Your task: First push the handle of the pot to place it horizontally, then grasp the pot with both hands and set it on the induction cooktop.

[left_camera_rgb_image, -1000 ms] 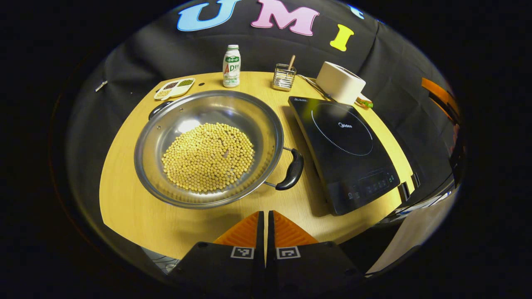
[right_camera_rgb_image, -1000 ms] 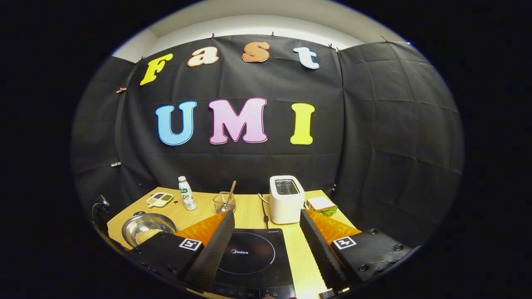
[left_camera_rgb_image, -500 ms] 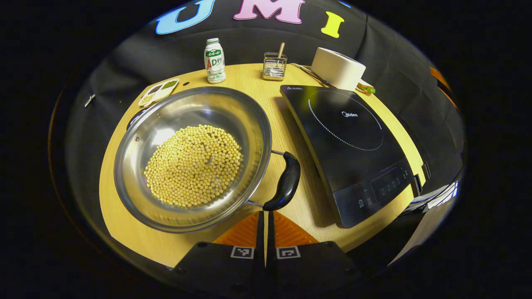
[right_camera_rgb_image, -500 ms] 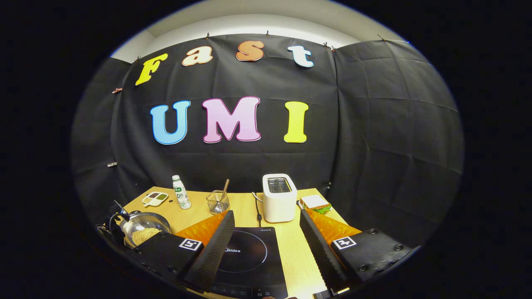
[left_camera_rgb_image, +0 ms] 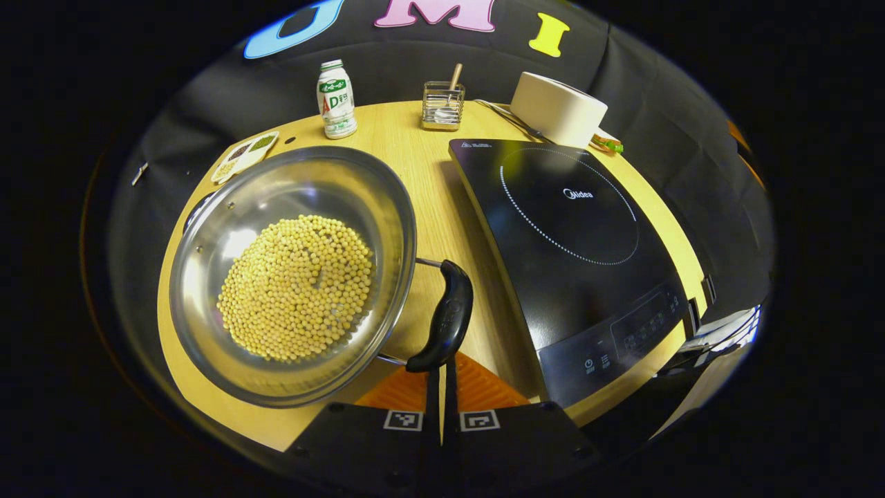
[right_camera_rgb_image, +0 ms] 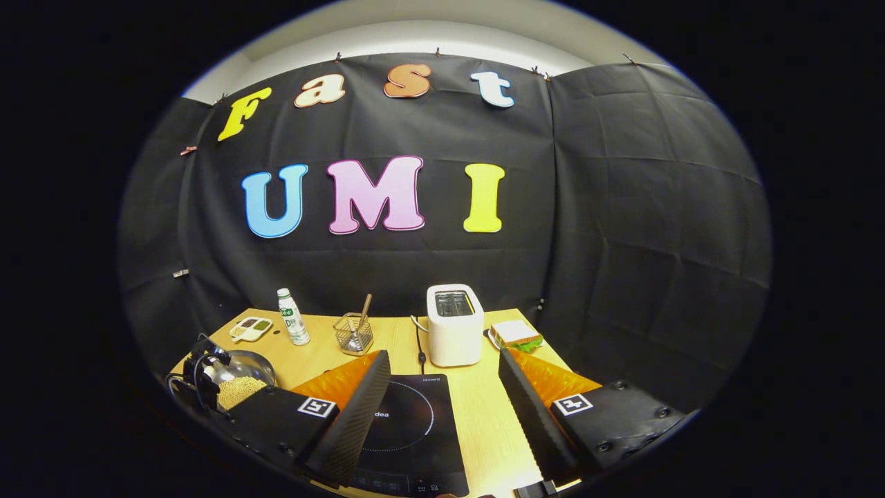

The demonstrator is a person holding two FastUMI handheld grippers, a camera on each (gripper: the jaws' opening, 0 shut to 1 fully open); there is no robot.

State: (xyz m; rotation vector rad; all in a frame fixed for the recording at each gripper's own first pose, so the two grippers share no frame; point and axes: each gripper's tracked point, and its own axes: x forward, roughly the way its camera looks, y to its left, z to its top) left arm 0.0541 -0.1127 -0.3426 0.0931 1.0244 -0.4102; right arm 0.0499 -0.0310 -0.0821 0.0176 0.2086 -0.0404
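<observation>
A steel pot [left_camera_rgb_image: 207, 228] full of yellow beans [left_camera_rgb_image: 297, 287] sits on the wooden table at the left of the left gripper view. Its black near handle [left_camera_rgb_image: 446, 318] points toward the black induction cooktop [left_camera_rgb_image: 574, 235] on the right. My left gripper [left_camera_rgb_image: 440, 370] is shut, its tips right at the lower end of that handle. A second handle shows at the pot's far rim [left_camera_rgb_image: 197, 207]. In the right gripper view my right gripper [right_camera_rgb_image: 442, 387] stands open above the cooktop [right_camera_rgb_image: 408, 422], with the pot [right_camera_rgb_image: 235, 377] far left.
Along the table's back stand a small bottle [left_camera_rgb_image: 337, 100], a wire holder [left_camera_rgb_image: 442, 107], a white toaster [left_camera_rgb_image: 560, 111] with a cable, a sandwich [left_camera_rgb_image: 607, 144] and a small divided dish [left_camera_rgb_image: 245, 149]. The table's front edge is near both grippers.
My left gripper has moved forward and closed in on the pot's near handle, which now reaches its tips. The right gripper view has drifted slightly right; that gripper stays open.
</observation>
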